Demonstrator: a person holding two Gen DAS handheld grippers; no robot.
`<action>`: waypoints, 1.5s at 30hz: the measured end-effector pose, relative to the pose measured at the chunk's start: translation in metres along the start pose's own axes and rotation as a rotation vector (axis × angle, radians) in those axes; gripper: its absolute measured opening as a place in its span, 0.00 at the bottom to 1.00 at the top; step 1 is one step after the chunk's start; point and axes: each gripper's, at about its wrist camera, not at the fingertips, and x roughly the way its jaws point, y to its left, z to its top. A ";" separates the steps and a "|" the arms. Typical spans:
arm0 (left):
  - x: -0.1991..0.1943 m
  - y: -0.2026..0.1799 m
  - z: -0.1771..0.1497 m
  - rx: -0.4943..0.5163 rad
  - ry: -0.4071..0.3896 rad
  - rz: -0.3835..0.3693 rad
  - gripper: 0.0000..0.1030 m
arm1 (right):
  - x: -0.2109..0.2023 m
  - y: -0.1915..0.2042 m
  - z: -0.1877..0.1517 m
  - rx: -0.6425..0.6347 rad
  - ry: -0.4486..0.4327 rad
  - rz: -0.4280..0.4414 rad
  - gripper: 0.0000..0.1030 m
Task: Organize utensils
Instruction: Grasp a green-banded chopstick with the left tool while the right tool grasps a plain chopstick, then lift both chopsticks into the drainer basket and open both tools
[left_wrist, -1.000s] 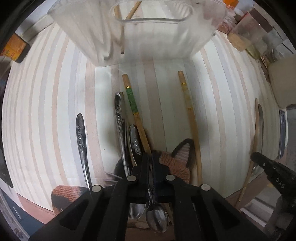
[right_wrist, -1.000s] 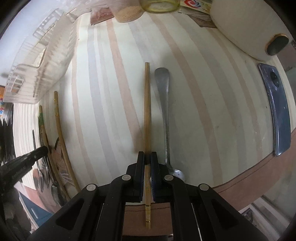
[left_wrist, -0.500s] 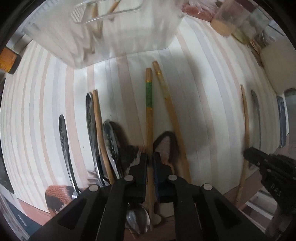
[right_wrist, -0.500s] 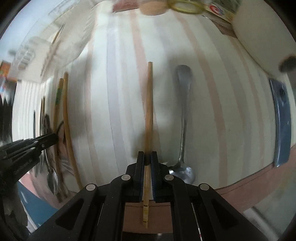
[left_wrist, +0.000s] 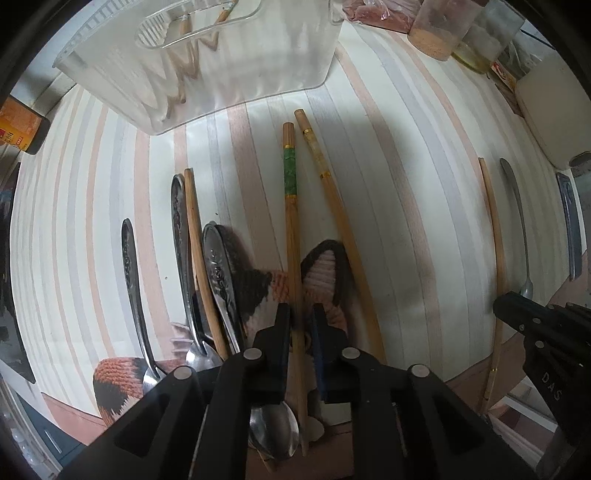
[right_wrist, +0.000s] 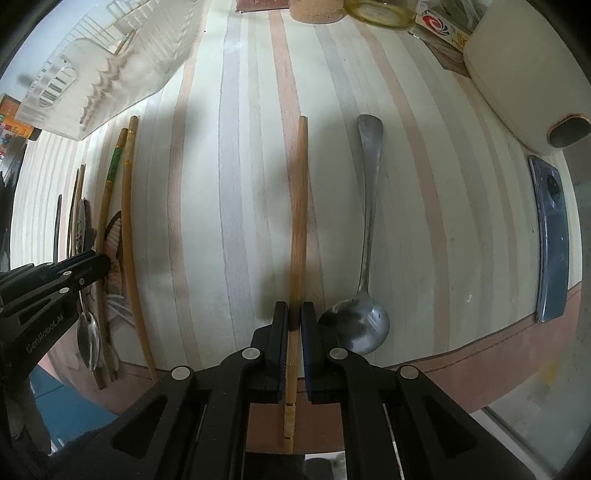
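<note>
The left gripper (left_wrist: 299, 317) straddles the green-banded chopstick (left_wrist: 290, 206), jaws slightly apart, seemingly not clamping it. The right gripper (right_wrist: 294, 317) pinches a plain chopstick (right_wrist: 298, 221) overhanging the near table edge (right_wrist: 480, 343). Four chopsticks and about five spoons lie flat. A steel spoon (right_wrist: 365, 258) lies just right; a clear basket (left_wrist: 207, 62) stands far left.

Left wrist view: low and close over the striped tabletop (left_wrist: 388, 177), facing the clear plastic basket (left_wrist: 207, 62) straight ahead. Right wrist view: same height, further right of the basket (right_wrist: 110, 70), facing alike. Shared: basket, green-banded chopstick (left_wrist: 290, 206) (right_wrist: 110, 181), each other's gripper.
</note>
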 end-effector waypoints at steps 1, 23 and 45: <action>-0.002 -0.004 0.000 0.016 -0.005 0.009 0.05 | 0.000 0.002 0.001 0.005 -0.002 0.002 0.06; -0.165 0.013 -0.015 -0.052 -0.358 -0.041 0.04 | -0.121 -0.033 0.019 0.077 -0.254 0.172 0.06; -0.169 0.143 0.191 -0.270 -0.293 -0.131 0.05 | -0.135 0.088 0.232 -0.071 -0.179 0.392 0.06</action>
